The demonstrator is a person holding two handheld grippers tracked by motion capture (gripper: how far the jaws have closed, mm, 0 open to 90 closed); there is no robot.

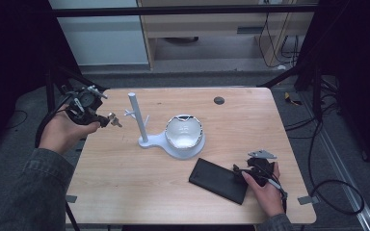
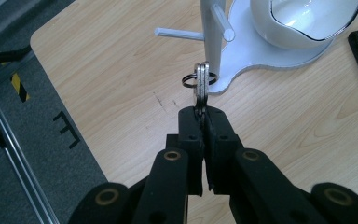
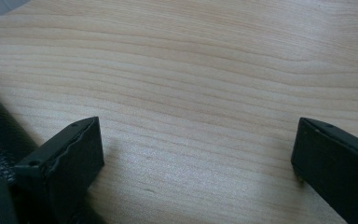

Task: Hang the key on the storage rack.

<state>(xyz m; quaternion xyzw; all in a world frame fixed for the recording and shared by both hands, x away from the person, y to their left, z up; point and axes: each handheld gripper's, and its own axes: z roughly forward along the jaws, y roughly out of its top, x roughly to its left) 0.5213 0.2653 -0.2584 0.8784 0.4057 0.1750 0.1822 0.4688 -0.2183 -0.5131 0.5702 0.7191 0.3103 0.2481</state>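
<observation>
Metal keys (image 2: 202, 84) sit pinched in the left gripper (image 2: 203, 114)'s closed jaws, held above the table just short of the white peg stand (image 2: 213, 28). Hanging is in hand: next, the ring must slide over 1 peg. Right gripper (image 3: 196, 149) rests wide open, empty, beside the black wallet (image 1: 219, 180).

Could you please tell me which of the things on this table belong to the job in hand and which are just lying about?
In the job:
- keys on a ring, clamped in the left gripper
- white stand with pegs, close ahead of the keys

Lying about:
- white bowl on the stand's base
- black wallet, beside the open right gripper
</observation>
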